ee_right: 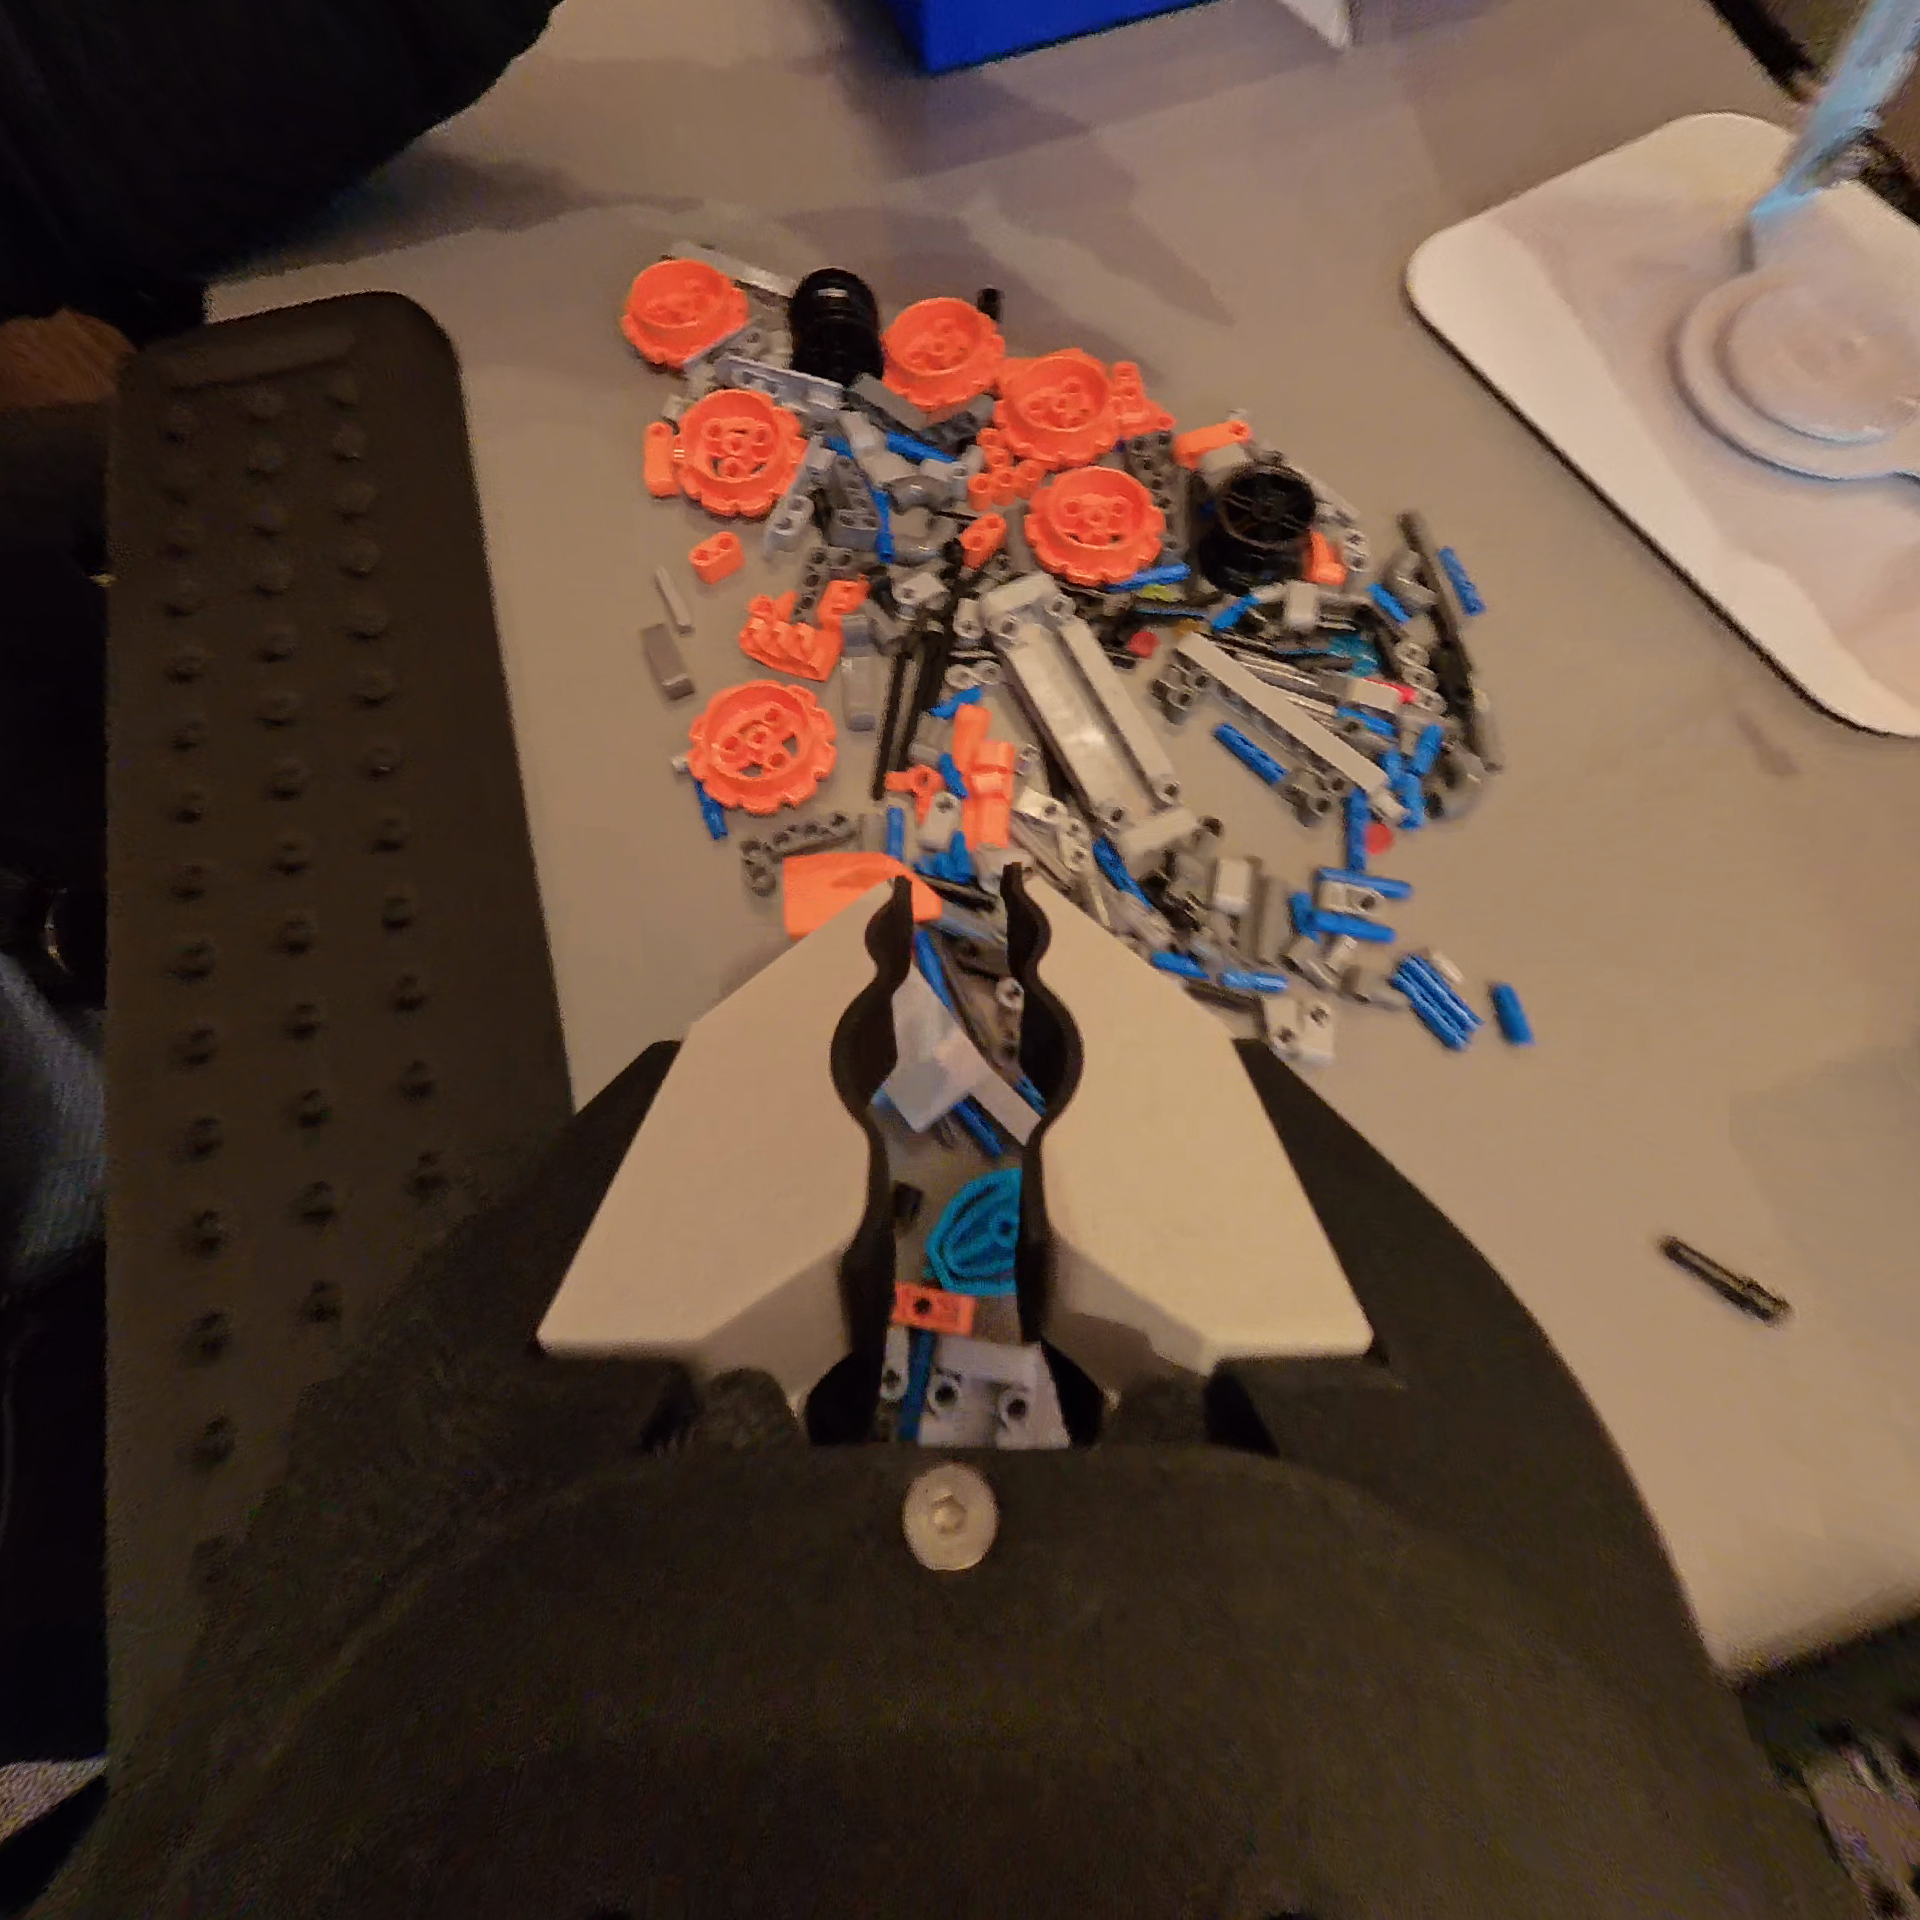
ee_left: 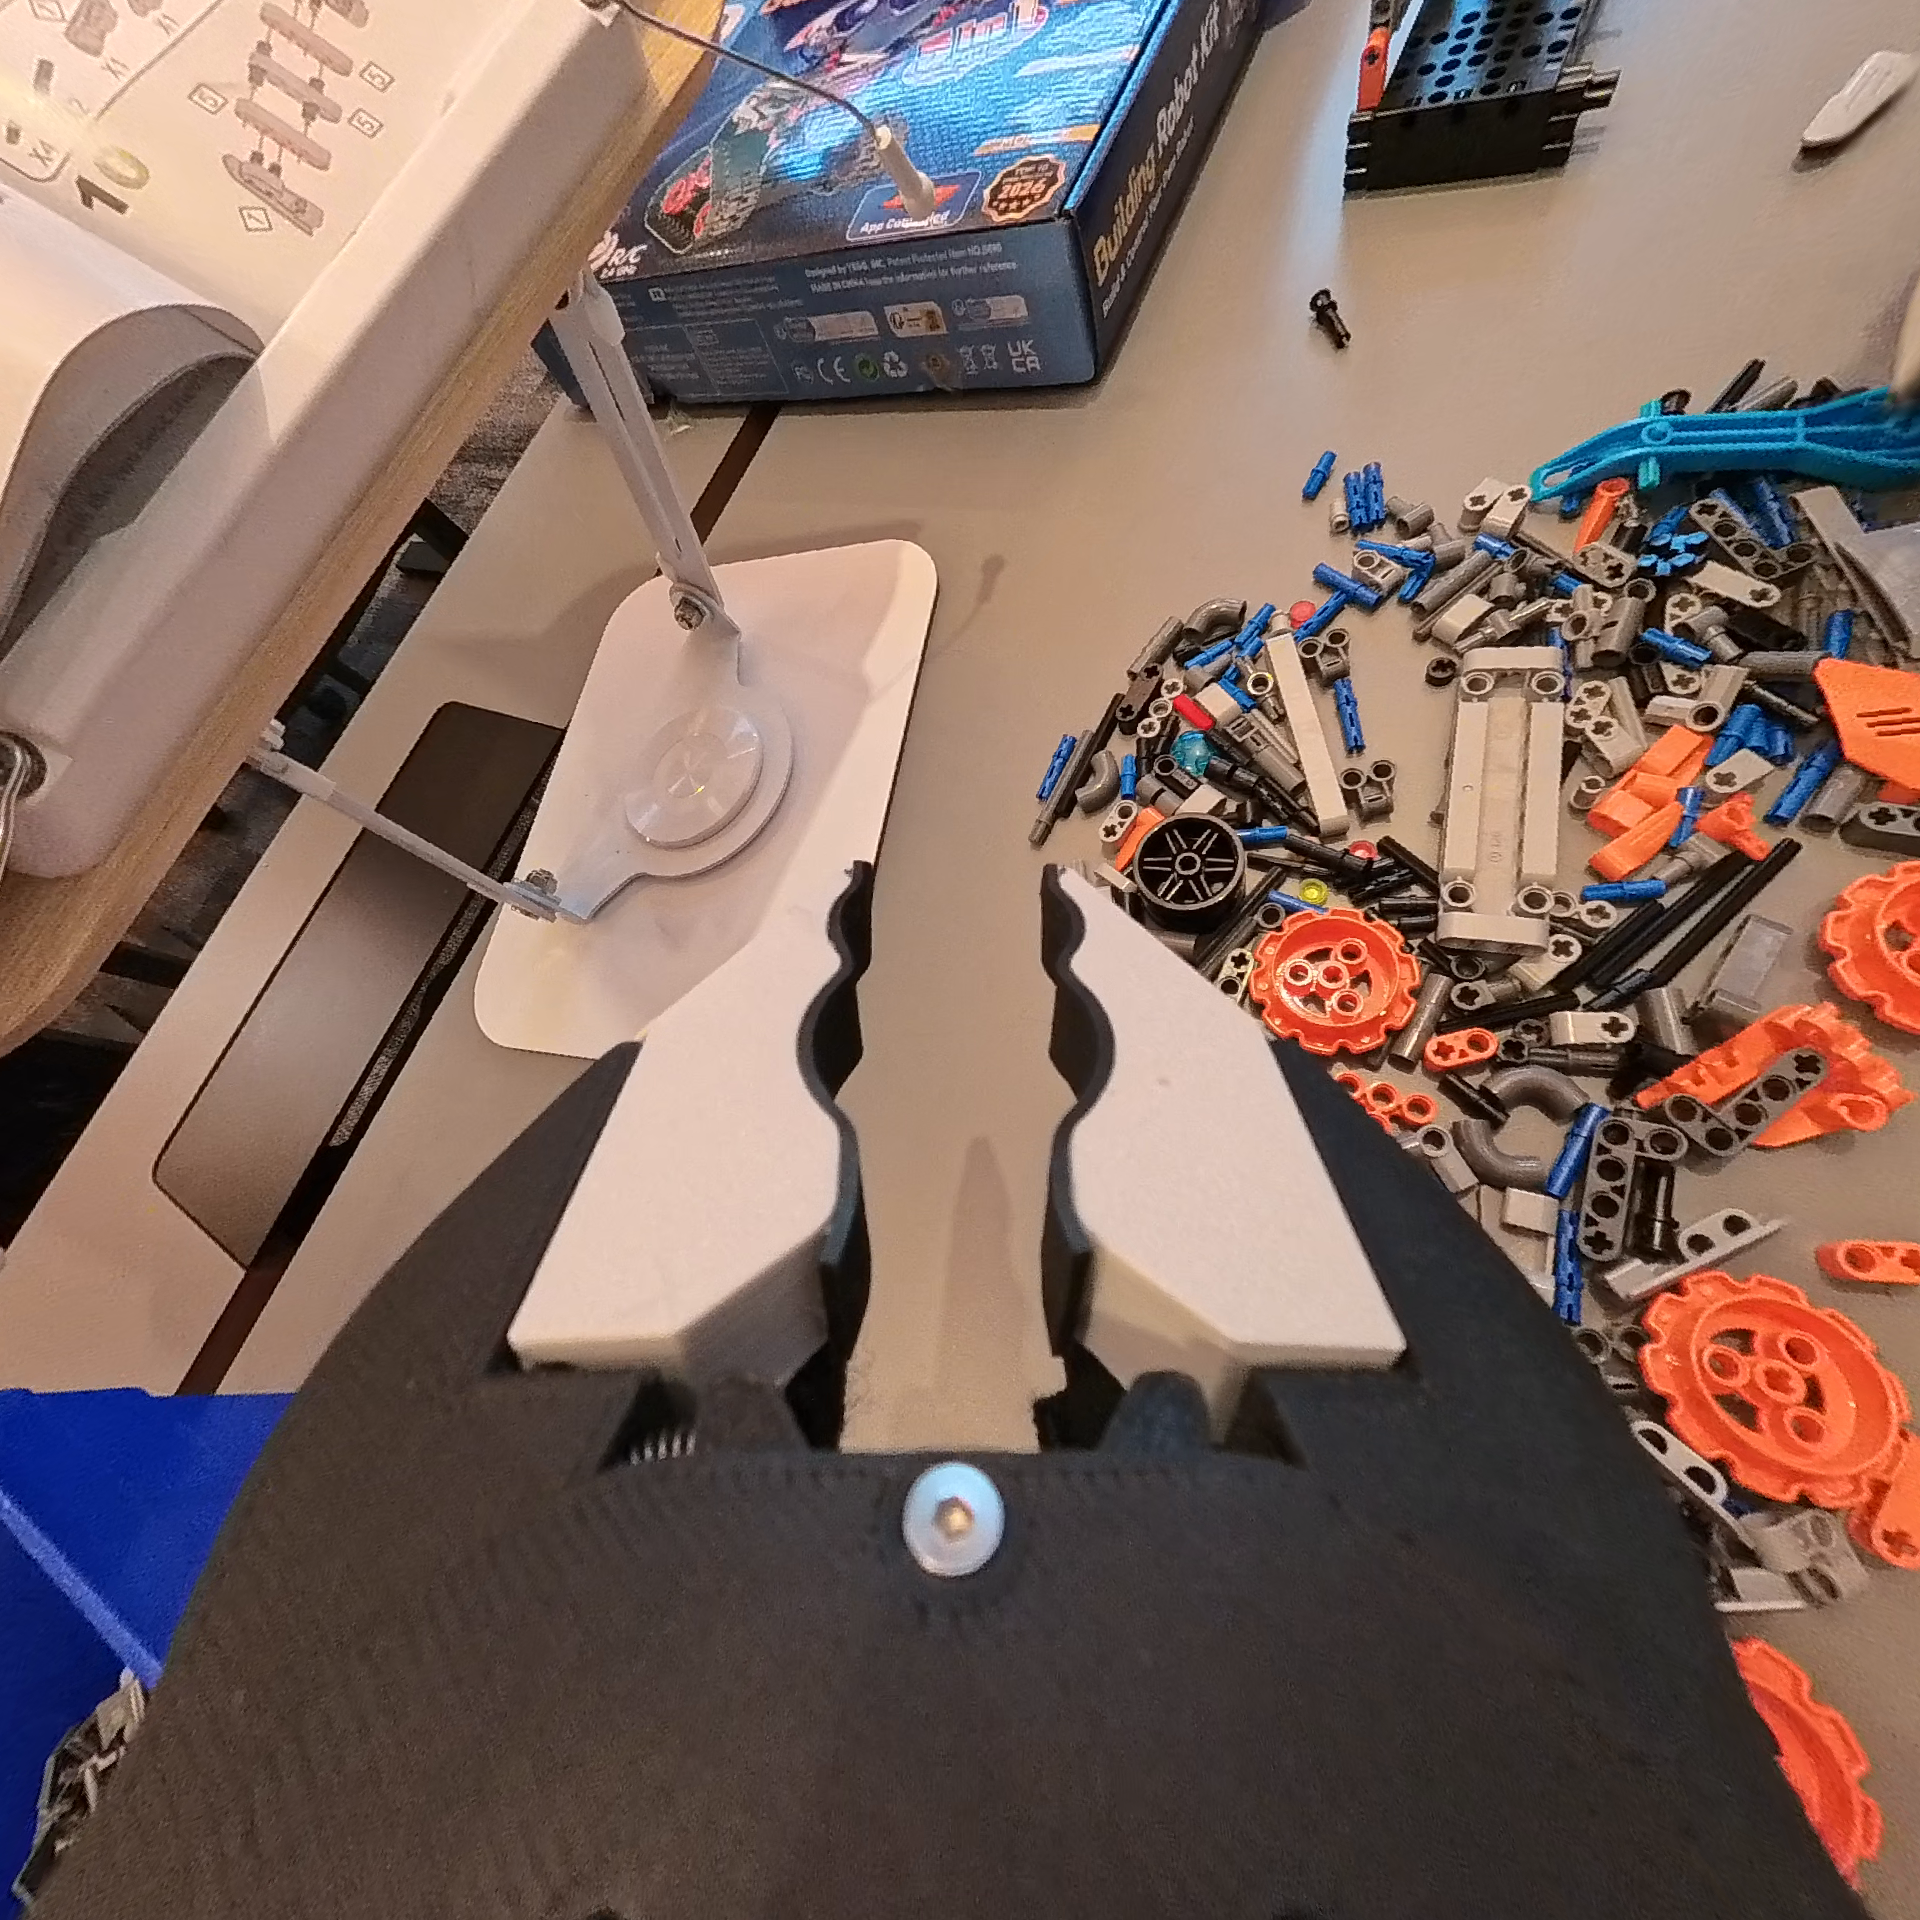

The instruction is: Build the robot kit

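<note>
Bricks lie heaped on the grey counter. Our left gripper hangs with jaws released and empty, beside the white stand base. Our right gripper hovers over the heap, jaws parted, grasping nothing.

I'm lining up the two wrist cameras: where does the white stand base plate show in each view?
Left wrist view: white base plate lies centre-left, just beyond the open left gripper.
Right wrist view: it sits at the upper right edge.
Shared landmark: the pile of building parts.
</note>
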A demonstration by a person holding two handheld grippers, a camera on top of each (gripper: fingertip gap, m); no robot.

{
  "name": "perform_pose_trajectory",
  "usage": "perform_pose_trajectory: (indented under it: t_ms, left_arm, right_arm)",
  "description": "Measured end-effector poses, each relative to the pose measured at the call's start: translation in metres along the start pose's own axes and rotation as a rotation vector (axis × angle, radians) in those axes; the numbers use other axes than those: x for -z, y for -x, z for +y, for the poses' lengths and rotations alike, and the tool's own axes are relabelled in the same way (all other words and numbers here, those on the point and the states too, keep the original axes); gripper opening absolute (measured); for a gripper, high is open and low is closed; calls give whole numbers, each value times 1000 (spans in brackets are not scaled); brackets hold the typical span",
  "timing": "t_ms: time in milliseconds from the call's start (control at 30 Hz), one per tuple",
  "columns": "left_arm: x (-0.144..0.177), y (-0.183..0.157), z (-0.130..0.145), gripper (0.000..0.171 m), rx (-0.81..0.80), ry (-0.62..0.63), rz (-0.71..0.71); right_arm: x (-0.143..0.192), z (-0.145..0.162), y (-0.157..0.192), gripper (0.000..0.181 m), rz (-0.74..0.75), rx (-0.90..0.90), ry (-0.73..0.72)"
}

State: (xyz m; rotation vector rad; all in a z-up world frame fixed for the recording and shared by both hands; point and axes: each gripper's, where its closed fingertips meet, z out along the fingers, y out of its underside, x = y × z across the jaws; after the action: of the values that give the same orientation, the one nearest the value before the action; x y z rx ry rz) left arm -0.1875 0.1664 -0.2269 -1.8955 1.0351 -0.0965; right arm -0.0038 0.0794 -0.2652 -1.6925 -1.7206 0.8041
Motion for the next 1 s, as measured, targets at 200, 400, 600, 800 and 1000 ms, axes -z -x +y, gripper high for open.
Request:
perform_pose_trajectory:
  t_ms: [200,400,600,800,1000]
  left_arm:
    - [0,0,0,30,1,1,2]
    - [-2,-1,2,30,0,9,6]
    - [-3,-9,2,30,-10,8,46]
    - [-8,-17,6,30,-40,38,73]
    - [-8,-19,6,30,-36,38,85]
  right_arm:
    - [43,17,-45,16,157,-104,2]
    - [45,31,-57,18,189,-110,64]
    - [13,34,-45,19,101,-53,143]
    - [-11,42,-30,21,-4,5,246]
    - [-16,43,-27,15,-39,20,269]
